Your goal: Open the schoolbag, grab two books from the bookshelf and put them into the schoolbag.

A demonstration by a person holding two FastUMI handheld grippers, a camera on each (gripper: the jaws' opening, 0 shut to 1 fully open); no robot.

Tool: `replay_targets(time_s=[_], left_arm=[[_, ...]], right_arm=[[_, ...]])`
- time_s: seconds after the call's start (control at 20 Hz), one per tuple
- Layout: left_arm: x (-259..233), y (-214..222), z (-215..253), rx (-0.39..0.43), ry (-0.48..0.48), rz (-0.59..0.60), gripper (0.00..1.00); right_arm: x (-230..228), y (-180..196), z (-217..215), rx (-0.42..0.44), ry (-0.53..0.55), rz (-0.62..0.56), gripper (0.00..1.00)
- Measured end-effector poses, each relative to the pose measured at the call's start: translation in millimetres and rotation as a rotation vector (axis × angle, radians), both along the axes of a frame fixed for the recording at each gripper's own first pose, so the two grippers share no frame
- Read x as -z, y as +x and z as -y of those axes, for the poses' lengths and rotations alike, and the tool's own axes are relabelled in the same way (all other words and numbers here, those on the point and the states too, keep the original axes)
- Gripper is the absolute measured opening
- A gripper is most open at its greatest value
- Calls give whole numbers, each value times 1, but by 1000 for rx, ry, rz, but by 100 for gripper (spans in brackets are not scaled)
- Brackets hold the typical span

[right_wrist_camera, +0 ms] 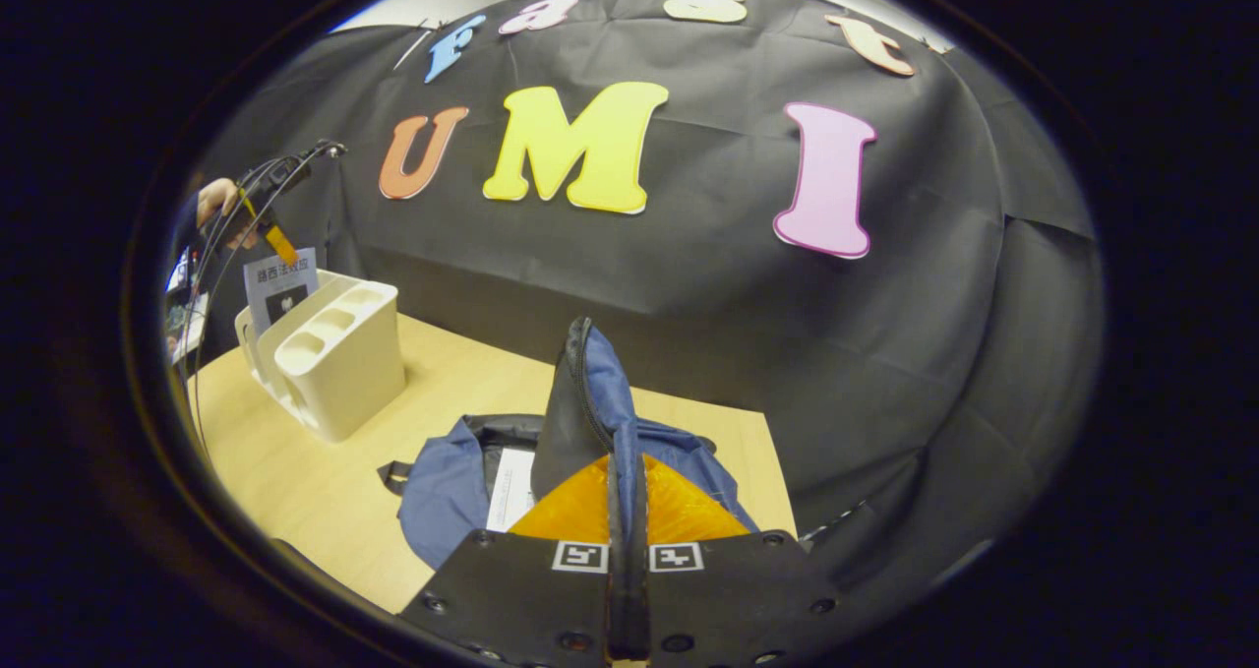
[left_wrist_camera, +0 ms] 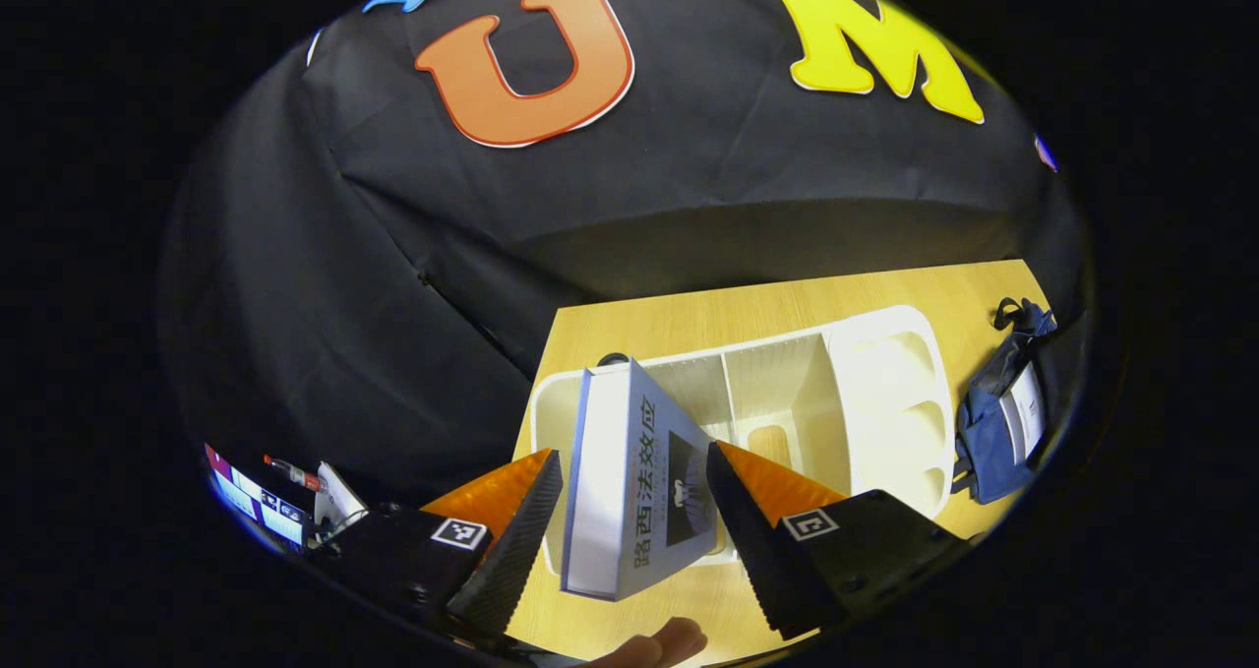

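In the left gripper view, the left gripper (left_wrist_camera: 629,511) sits nearest the camera with its jaws clamped on both faces of a book (left_wrist_camera: 634,481), held upright above the white bookshelf (left_wrist_camera: 885,393) on the wooden table (left_wrist_camera: 689,319). The book's spine carries Chinese characters, 路西法效应, printed vertically. A fingertip (left_wrist_camera: 669,640) shows at the lower edge. To the right, the blue schoolbag (left_wrist_camera: 998,422) lies on the table with a white sheet showing inside; its print is too small to read. In the right gripper view, the right gripper (right_wrist_camera: 626,511) has its jaws pressed together on the schoolbag's raised flap (right_wrist_camera: 580,402), holding it up.
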State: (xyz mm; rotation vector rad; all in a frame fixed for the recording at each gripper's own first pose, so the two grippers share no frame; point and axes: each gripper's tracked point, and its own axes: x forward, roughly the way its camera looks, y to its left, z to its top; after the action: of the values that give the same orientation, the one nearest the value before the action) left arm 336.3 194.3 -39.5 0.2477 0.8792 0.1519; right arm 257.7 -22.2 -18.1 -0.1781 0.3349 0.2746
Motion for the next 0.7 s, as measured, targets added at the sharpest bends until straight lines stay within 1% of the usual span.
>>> replay_targets(time_s=[0.2, 0.3, 0.35, 0.4, 0.45, 0.5, 0.55, 0.6, 0.65, 0.7], left_arm=[[0, 1, -4, -3, 29, -16, 93], [2, -3, -4, -15, 20, -48, 92], [4, -5, -3, -19, 5, -67, 88], [10, -5, -4, -20, -13, -81, 88], [19, -4, 2, -14, -44, -96, 85], [27, -5, 6, -8, -68, -109, 75], [31, -5, 8, -12, -80, -118, 68], [30, -5, 8, -13, -84, -120, 54], [31, -5, 14, -5, -104, -117, 56], [32, -6, 22, 4, -136, -122, 56]], right_arm=[[1, 1, -2, 1, -1, -8, 0], [2, 0, -1, 1, 0, -10, 1], [2, 1, -1, 4, -1, -11, 0], [2, 1, -2, 4, -3, -11, 1], [2, 1, -2, 6, -3, -13, 1], [3, 1, -1, 6, -4, -14, 1], [4, 2, -2, 6, -7, -16, 1], [4, 1, -1, 6, -7, -18, 1], [5, 1, -2, 5, -8, -19, 1], [6, 2, -2, 4, -7, -24, 1]])
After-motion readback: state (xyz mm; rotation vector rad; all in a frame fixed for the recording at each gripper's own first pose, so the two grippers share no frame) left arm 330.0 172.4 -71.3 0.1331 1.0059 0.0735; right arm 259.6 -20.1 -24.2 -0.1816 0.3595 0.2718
